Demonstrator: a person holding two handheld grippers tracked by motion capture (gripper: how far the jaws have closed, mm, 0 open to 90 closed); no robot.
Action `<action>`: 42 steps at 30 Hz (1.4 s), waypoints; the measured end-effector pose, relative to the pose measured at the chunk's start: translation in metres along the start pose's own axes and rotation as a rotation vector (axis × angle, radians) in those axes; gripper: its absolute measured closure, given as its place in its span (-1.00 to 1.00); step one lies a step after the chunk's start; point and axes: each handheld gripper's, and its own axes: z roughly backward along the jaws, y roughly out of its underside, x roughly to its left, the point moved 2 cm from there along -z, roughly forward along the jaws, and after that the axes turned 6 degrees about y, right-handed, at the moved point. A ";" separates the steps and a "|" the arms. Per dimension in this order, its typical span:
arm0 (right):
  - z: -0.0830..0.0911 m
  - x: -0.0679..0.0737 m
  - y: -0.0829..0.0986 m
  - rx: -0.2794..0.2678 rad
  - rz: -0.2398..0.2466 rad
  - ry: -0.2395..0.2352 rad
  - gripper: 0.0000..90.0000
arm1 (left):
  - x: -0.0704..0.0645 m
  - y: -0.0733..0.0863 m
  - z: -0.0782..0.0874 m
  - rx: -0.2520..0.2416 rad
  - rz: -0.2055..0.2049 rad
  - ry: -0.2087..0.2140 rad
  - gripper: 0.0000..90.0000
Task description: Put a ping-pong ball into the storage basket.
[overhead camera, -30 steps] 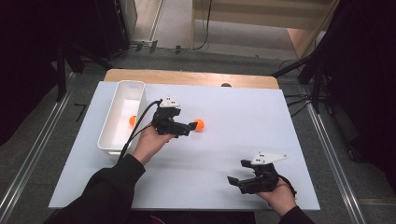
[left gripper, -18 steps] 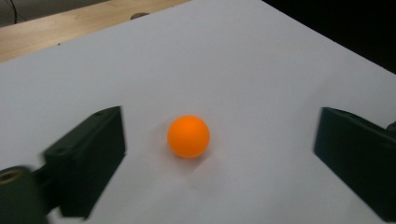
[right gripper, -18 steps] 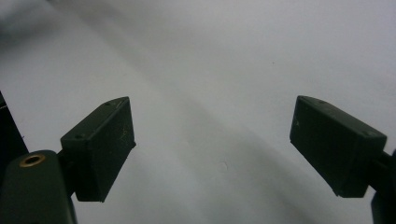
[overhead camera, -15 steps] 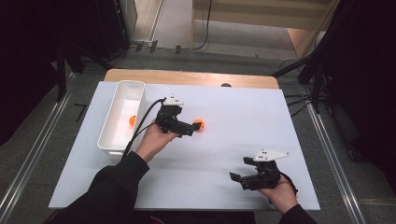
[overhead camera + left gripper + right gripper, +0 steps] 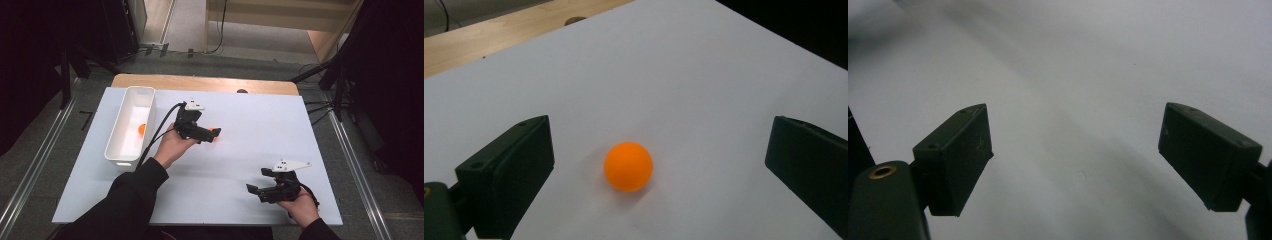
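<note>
The high view looks forward and down from above my side of the table [image 5: 240, 200], far enough back to take in the whole white top, the floor around it and my forearms at the bottom. The left gripper view rides low on my left gripper [image 5: 212, 134], close over the sheet, facing the table's wooden far edge [image 5: 499, 35]. Both share the ball [image 5: 628, 166] and that edge. The right gripper view sits very near the bare white surface, looking along my right gripper [image 5: 1075, 160].
</note>
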 end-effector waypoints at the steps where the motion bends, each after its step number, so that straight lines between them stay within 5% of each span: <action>1: 0.000 0.000 0.000 0.000 0.000 0.000 -0.73 | 0.000 -0.001 -0.001 0.008 -0.002 -0.009 -1.00; 19: 0.003 -0.001 0.002 0.004 0.003 -0.001 -0.73 | 0.008 -0.005 -0.025 -0.002 0.077 -0.069 -1.00; 42: 0.003 0.000 0.002 -0.006 0.013 -0.008 -0.73 | 0.011 -0.013 -0.048 -0.011 0.106 -0.080 -1.00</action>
